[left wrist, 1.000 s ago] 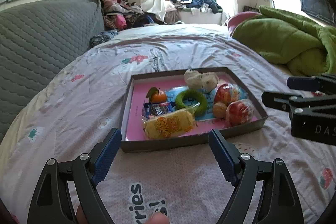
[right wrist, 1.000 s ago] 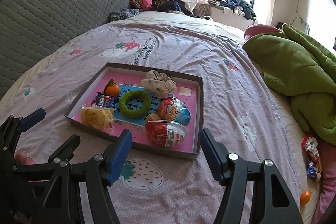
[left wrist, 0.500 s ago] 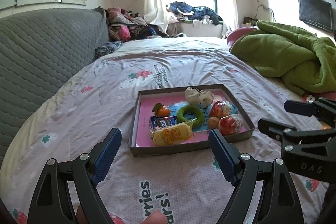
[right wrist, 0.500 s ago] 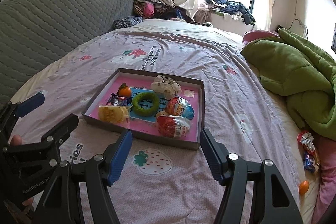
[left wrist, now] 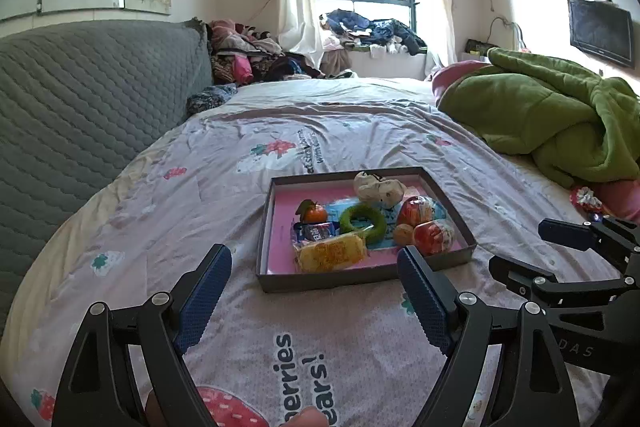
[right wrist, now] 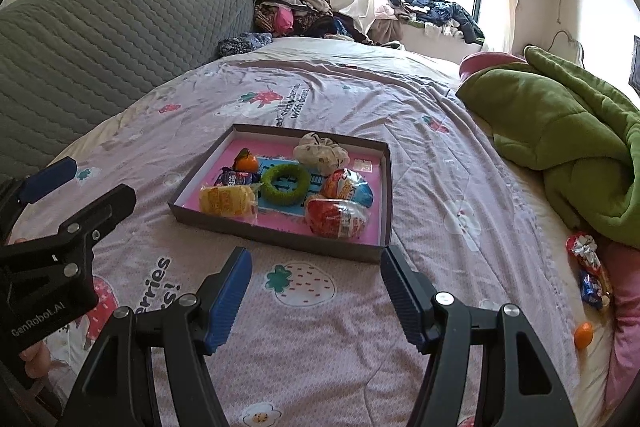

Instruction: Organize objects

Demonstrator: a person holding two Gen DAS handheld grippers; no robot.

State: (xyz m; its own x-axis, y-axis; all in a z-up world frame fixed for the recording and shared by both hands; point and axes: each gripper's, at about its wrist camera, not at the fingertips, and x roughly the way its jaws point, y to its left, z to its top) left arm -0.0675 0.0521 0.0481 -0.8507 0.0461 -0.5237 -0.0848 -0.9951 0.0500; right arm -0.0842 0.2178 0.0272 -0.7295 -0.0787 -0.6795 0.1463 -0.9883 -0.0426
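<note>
A shallow box with a pink floor (left wrist: pixel 280 227) (right wrist: pixel 362 161) lies on the bed. In it sit a green ring (left wrist: pixel 363 224) (right wrist: pixel 285 183), a small orange (left wrist: pixel 314 213) (right wrist: pixel 246 162), a yellow packet (left wrist: pixel 330 255) (right wrist: pixel 226 200), a blue wrapper (left wrist: pixel 314 231), a cream scrunchie (left wrist: pixel 378 187) (right wrist: pixel 321 153) and two foil-wrapped eggs (left wrist: pixel 434 235) (right wrist: pixel 337 219). My left gripper (left wrist: pixel 314 269) hovers open short of the box's near wall, nothing between its fingers. My right gripper (right wrist: pixel 316 275) is likewise open and empty, just before the box's near right corner.
A green blanket (left wrist: pixel 552 119) (right wrist: pixel 568 131) is heaped at the right. Loose sweets (right wrist: pixel 592 267) and a small orange item (right wrist: pixel 583 334) lie by the bed's right edge. A grey quilted headboard (left wrist: pixel 80 99) rises at left; clothes (left wrist: pixel 256 55) pile up behind.
Both grippers have drawn back and risen from the box, which now looks smaller and farther off. Their jaws stay as wide as before, and nothing in the box has moved.
</note>
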